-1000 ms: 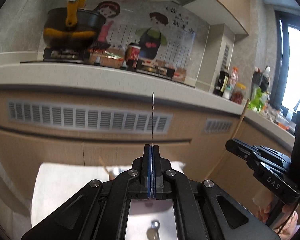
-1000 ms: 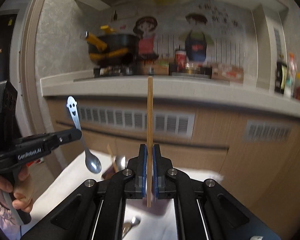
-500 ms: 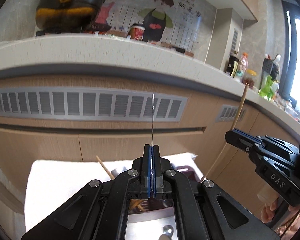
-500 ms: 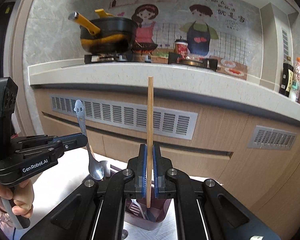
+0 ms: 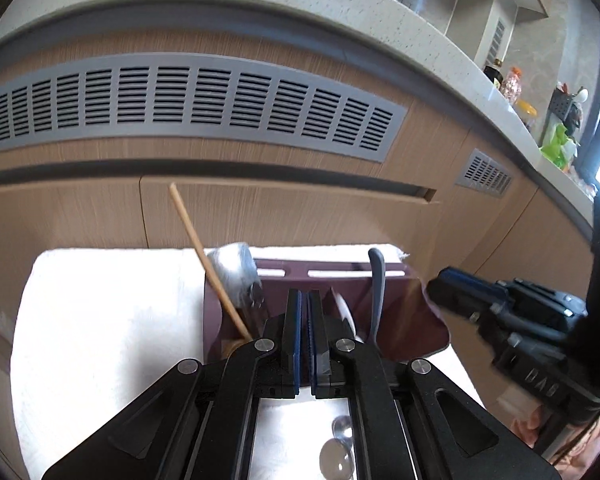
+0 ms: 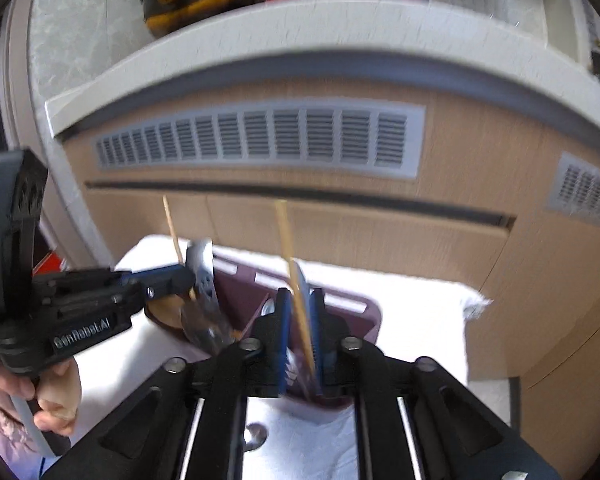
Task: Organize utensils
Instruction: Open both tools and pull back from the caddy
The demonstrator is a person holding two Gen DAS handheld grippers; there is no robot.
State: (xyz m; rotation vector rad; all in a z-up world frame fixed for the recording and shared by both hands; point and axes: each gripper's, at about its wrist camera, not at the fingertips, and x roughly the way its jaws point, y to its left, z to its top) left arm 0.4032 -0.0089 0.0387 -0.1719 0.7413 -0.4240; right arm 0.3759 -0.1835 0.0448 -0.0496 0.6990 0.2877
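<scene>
A: Chopstick (image 6: 296, 300) stands tilted between the right gripper (image 6: 300, 340) pads, its lower end in the maroon holder (image 6: 364, 320) on the white cloth (image 6: 420, 312).
B: Jaws?
A: Opening; the stick leans loose in the gap.
B: Left gripper (image 5: 304, 320)?
A: Angled down over the holder, jaws nearly together, nothing seen between. A hand (image 6: 52, 396) grips its handle.

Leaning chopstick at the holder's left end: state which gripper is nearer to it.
Left. The left gripper has its tip right beside the leaning chopstick; the right gripper, jaws opening around a second chopstick, is farther right along the holder.
</scene>
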